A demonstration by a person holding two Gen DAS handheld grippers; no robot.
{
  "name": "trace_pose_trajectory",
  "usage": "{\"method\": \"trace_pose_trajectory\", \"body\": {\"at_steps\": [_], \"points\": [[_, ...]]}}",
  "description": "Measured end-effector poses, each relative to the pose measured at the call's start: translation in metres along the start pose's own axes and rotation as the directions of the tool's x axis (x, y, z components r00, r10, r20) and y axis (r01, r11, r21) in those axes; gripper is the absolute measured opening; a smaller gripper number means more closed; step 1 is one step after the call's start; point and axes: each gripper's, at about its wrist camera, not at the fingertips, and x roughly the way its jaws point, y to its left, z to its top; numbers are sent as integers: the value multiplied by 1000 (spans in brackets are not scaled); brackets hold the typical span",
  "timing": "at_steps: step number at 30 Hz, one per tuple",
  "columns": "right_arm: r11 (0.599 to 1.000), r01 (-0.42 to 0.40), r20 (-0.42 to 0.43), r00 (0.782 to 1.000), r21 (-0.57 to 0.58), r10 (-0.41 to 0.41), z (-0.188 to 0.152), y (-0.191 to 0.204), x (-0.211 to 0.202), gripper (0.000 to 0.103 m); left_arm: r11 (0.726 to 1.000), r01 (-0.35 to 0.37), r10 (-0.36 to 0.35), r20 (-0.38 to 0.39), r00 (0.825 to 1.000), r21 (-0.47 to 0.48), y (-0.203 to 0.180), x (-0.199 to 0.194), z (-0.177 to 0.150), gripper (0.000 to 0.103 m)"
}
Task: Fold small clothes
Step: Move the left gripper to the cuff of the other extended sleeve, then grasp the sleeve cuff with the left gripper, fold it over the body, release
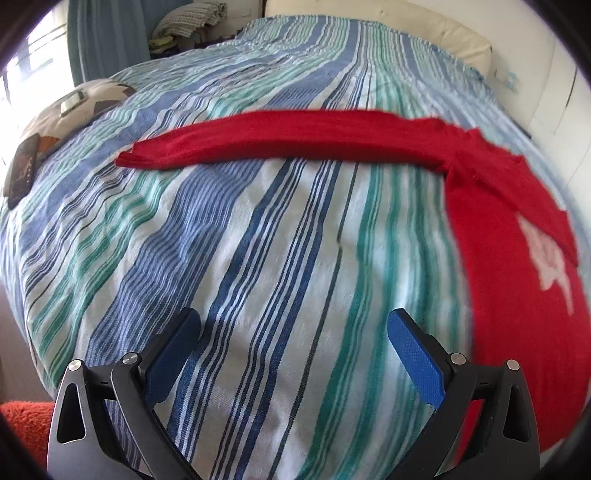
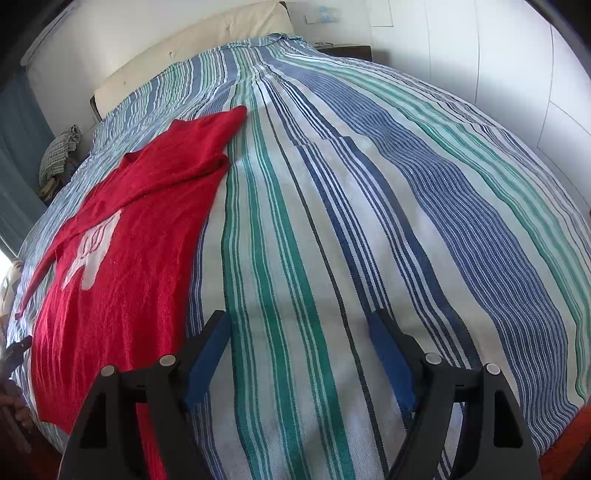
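Note:
A small red sweater (image 1: 517, 295) with a white motif lies flat on the striped bedspread (image 1: 258, 240). One long sleeve (image 1: 288, 138) stretches out to the left. In the right wrist view the sweater (image 2: 129, 266) lies at the left, its other sleeve (image 2: 218, 129) folded in over the shoulder. My left gripper (image 1: 293, 328) is open and empty, over bare bedspread to the left of the sweater body. My right gripper (image 2: 299, 332) is open and empty, over bare bedspread (image 2: 369, 221) to the right of the sweater.
A patterned cushion (image 1: 85, 107) with a phone (image 1: 24, 170) and a small device lies at the bed's left edge. A cream headboard (image 2: 192, 48) and white wall stand behind the bed. A pile of cloth (image 1: 188, 22) sits at the far left corner.

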Motion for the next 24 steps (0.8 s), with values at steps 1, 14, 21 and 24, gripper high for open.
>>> {"method": "trace_pose_trajectory", "body": {"at_steps": [1, 14, 21, 24], "points": [[1000, -1, 1, 1000, 3, 1, 0, 0, 0, 78, 998, 58, -56, 50, 997, -37, 9, -13, 10, 102], [1000, 16, -2, 1000, -23, -16, 1, 8, 5, 85, 822, 80, -64, 48, 997, -564, 169, 81, 106, 59], [999, 27, -4, 1000, -36, -27, 0, 13, 9, 90, 909, 63, -25, 98, 995, -412, 120, 56, 157, 3], [999, 17, -7, 1000, -30, -18, 1, 11, 9, 90, 966, 142, -101, 194, 976, -214, 43, 17, 199, 3]]}}
